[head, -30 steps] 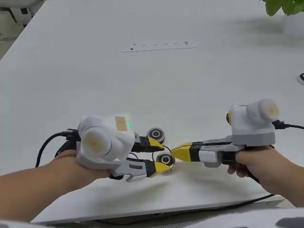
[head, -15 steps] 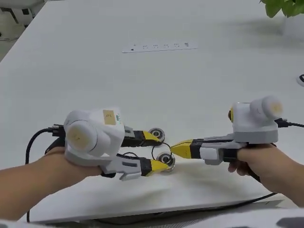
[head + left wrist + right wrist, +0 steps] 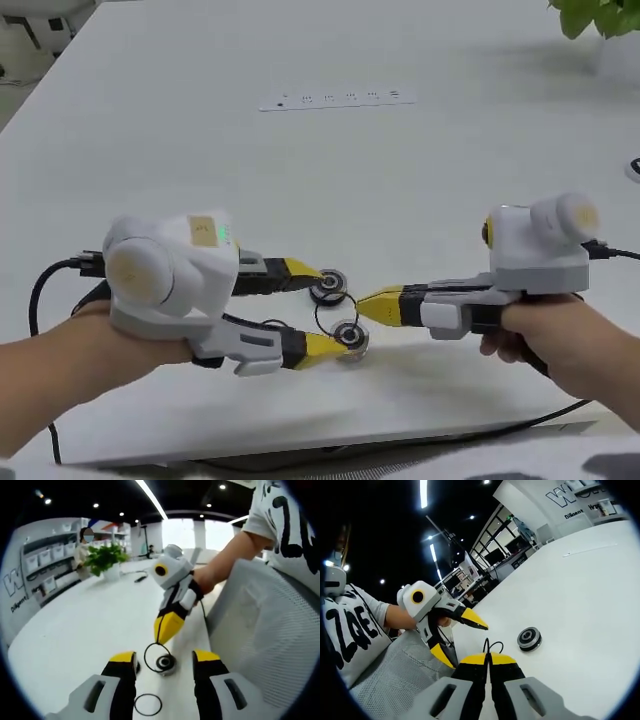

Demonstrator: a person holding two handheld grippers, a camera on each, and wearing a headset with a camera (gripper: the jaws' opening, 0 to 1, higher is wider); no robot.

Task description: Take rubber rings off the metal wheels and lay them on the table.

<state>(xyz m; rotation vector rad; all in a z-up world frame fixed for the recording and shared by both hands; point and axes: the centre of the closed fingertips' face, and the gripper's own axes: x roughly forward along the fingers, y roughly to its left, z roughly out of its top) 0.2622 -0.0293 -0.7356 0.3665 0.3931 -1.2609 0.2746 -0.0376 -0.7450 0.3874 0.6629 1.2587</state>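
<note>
Two small metal wheels lie near the table's front edge, one (image 3: 328, 285) farther back and one (image 3: 348, 336) nearer. My right gripper (image 3: 361, 303) is shut on a thin black rubber ring (image 3: 322, 318) that loops from its yellow tips down to the nearer wheel (image 3: 165, 663). I cannot tell whether the ring is off that wheel. My left gripper (image 3: 328, 308) is open, with its jaws either side of the wheels and touching nothing. The right gripper view has its shut tips (image 3: 488, 656), the ring's end (image 3: 492, 644) and one wheel (image 3: 529, 638). A second loose ring (image 3: 147, 704) lies flat below my left jaws.
A white power strip (image 3: 335, 98) lies far back on the white table (image 3: 200, 170). A green plant (image 3: 590, 15) stands at the back right corner. Cables trail from both grippers over the front edge (image 3: 420, 420). A person stands by distant shelves (image 3: 82, 550).
My left gripper has drawn back to the left, and its jaws stand wider apart. The ring's loop now shows between the right gripper's tips and the nearer wheel. The right gripper has barely moved.
</note>
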